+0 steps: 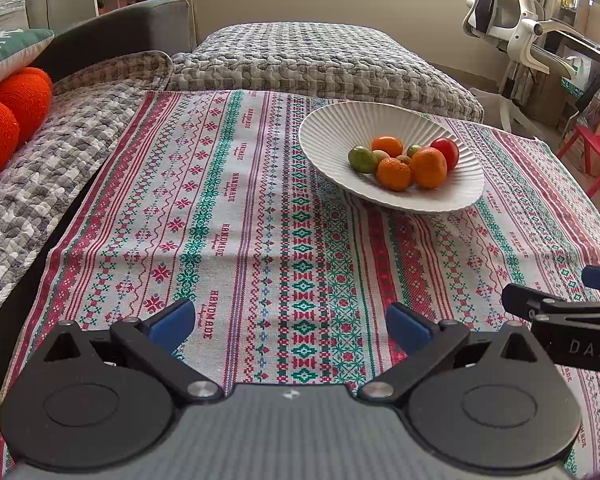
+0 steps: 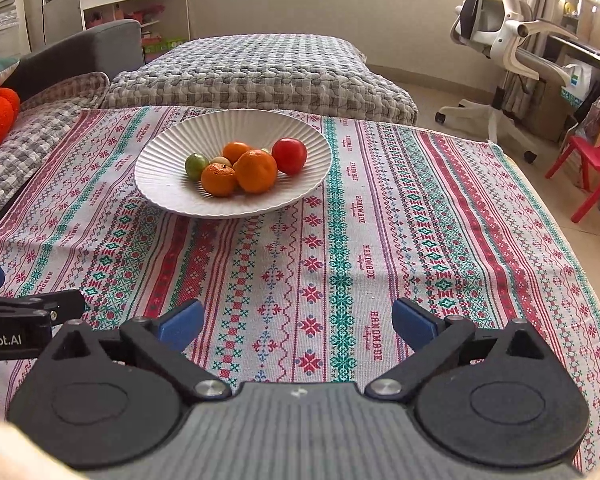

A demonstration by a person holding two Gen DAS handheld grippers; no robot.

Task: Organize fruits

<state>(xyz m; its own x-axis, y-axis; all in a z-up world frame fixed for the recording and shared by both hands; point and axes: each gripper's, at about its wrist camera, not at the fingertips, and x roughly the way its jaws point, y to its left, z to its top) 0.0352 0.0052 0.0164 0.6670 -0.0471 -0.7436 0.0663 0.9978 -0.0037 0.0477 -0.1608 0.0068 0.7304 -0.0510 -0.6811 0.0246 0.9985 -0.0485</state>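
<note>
Bright daylight fills a lived-in room, and a counter spread with a patterned tablecloth (image 2: 340,264) carries everything that matters. On the far left sits a grey sofa with an orange knitted cushion (image 1: 8,120) on it; a quilted ottoman (image 1: 320,60) stands behind the counter, and a white office chair (image 2: 500,40) and a red chair (image 2: 592,168) are off to the right.

Left gripper (image 1: 290,326): its blue pads stand wide apart with only cloth showing between them; it holds nothing. From this gripper the white ribbed bowl (image 1: 340,128) lies ahead and to the right, well apart from the fingertips.

Inside the bowl the fruit is bunched together: a green fruit (image 2: 196,165) on the left, three oranges (image 2: 256,170) in the middle with a few small pale ones tucked behind, and a red fruit (image 2: 289,155) on the right. No loose fruit shows on the cloth in either view.

Right gripper (image 2: 298,326): likewise spread about as wide as it goes, empty, over bare cloth. The bowl lies ahead of it and slightly to the left.

The two grippers hover side by side, each one's edge visible in the other's view. Neither looks clearly nearer the bowl. With all visible fruit gathered in the bowl, the task seems finished or nearly so.
</note>
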